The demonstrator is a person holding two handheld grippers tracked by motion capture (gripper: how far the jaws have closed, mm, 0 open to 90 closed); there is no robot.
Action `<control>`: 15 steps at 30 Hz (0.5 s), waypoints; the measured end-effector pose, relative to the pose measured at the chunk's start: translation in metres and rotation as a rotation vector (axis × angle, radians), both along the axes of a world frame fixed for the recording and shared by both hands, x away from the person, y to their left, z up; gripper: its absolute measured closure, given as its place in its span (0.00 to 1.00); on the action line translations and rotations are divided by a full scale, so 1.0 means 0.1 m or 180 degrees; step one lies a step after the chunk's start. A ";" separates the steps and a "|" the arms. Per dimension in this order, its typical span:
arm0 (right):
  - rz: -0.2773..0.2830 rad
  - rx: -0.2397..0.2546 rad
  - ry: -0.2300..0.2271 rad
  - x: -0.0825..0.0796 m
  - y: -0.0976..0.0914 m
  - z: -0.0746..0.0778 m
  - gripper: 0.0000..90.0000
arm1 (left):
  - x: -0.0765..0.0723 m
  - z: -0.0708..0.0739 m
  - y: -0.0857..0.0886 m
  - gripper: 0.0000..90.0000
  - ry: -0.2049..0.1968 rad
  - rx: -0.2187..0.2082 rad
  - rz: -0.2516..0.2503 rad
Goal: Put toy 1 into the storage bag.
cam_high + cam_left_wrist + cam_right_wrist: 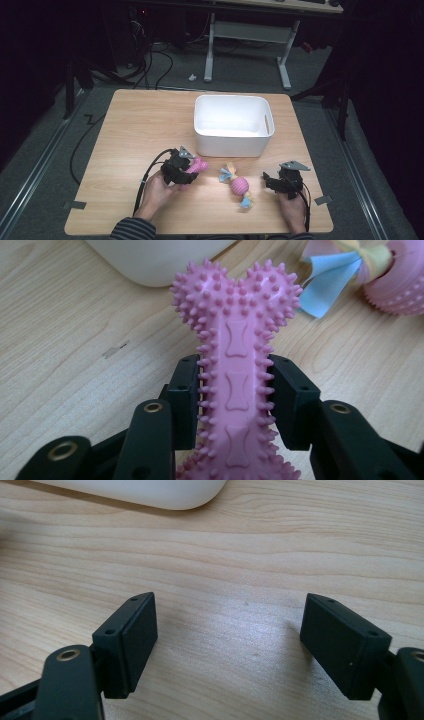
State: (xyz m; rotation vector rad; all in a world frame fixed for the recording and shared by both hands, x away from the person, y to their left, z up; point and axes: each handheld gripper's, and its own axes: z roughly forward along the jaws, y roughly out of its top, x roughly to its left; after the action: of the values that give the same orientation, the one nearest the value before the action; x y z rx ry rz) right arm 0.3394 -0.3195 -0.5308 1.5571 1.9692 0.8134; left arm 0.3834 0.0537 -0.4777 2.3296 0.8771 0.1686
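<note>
High view: we see the left tool [186, 169] on the wooden counter [130, 125] in front of the white bin [232, 125], candy-shaped toy [238, 186] between it and the right tool [276, 181]. Left gripper view: jaws clamped on the shaft of the pink spiky bone toy [235, 385]. Right gripper view: right tool [227, 640] spread wide over bare wood, holding nothing.

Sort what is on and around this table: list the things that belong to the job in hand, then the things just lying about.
In the job:
- pink spiked bone toy, clamped in the left gripper
- white bin, probably its destination
- right gripper, open over bare table

Lying about:
- pink candy-shaped toy, untouched, perhaps next
- desk frame behind
- floor cables
</note>
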 end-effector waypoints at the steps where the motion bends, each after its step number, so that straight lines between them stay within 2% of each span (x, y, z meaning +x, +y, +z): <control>1: 0.0000 0.0001 0.0000 0.00 0.00 0.00 0.26 | 0.00 0.01 0.00 0.66 0.0001 -0.0029 0.0016; 15: 0.0008 -0.0006 -0.0002 0.00 0.00 0.00 0.26 | -0.03 0.23 0.07 0.66 -0.0078 -0.0148 0.0012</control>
State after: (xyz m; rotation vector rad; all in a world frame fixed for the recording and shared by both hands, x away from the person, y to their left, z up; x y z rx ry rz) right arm 0.3395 -0.3197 -0.5309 1.5536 1.9712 0.8128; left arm 0.3803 0.0606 -0.4552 2.2783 0.8646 0.1763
